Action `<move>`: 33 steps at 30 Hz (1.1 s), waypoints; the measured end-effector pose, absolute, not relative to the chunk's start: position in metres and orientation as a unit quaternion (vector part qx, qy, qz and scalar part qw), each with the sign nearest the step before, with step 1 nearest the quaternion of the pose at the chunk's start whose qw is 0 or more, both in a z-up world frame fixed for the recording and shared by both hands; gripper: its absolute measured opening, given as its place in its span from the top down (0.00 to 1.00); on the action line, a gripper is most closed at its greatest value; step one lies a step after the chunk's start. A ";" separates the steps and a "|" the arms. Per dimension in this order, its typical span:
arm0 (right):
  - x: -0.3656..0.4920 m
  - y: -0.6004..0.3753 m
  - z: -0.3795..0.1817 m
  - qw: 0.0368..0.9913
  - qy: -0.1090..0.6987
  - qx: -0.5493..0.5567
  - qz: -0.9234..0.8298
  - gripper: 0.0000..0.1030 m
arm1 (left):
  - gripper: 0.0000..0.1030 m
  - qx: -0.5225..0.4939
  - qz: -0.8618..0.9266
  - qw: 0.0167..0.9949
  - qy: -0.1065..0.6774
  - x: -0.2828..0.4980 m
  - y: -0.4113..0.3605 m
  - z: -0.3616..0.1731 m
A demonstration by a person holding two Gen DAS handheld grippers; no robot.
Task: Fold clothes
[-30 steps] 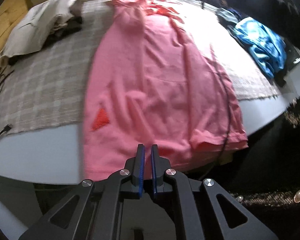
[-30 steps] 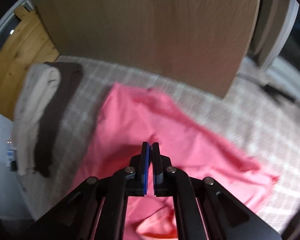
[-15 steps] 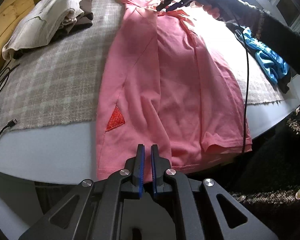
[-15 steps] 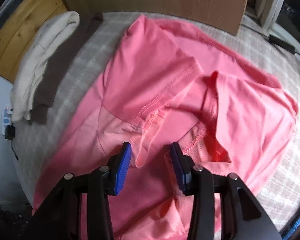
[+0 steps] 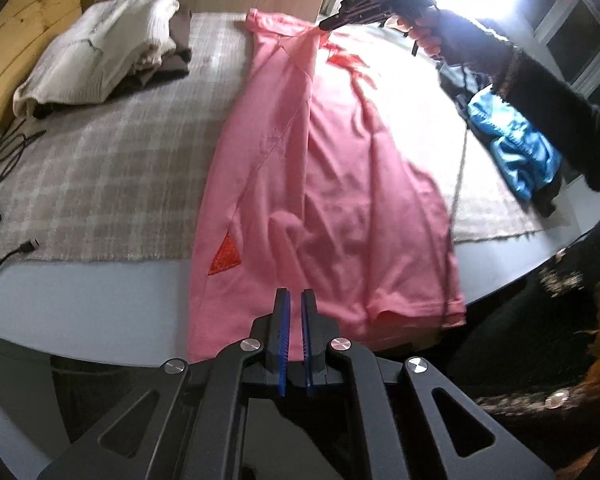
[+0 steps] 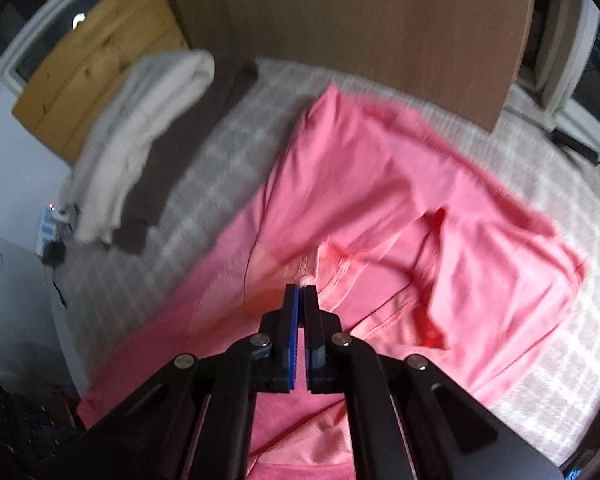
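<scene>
A grey round table (image 5: 100, 308) carries a beige checked woven cloth (image 5: 112, 184), and my long pink T-shirt (image 5: 320, 200) lies along it, hem hanging over the near edge. My left gripper (image 5: 293, 300) sits low at that hem, blue pads nearly together, clamped on the fabric edge. Further off, my right gripper (image 6: 301, 292) is pinched tight on a fold near the pink collar, lifting it; my dark sleeve (image 5: 540, 92) reaches across. Folded cream and brown clothes (image 5: 100, 56) rest far left, a crumpled blue garment (image 5: 512, 148) right, a wooden board (image 6: 360, 20) behind.
</scene>
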State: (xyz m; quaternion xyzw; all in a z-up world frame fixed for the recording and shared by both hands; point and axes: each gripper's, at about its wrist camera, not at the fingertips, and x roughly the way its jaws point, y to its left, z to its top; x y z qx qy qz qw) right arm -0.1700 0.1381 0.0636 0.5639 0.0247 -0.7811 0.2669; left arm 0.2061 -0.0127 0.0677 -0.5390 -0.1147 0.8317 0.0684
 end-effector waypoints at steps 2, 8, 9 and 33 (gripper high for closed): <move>-0.173 0.142 0.069 0.259 0.022 0.561 -0.786 0.98 | 0.95 -0.532 0.835 0.080 -0.117 0.205 -0.006 0.073; -0.176 0.128 0.032 0.244 0.042 0.596 -0.764 0.97 | 0.89 -0.547 0.832 0.056 -0.068 0.201 0.010 0.055; -0.176 0.125 0.024 0.242 0.046 0.603 -0.759 0.97 | 0.75 -0.549 0.833 0.051 -0.054 0.201 0.013 0.053; -0.158 0.090 0.018 0.273 0.042 0.602 -0.749 0.98 | 0.98 -0.564 0.824 -0.032 -0.039 0.232 -0.012 0.078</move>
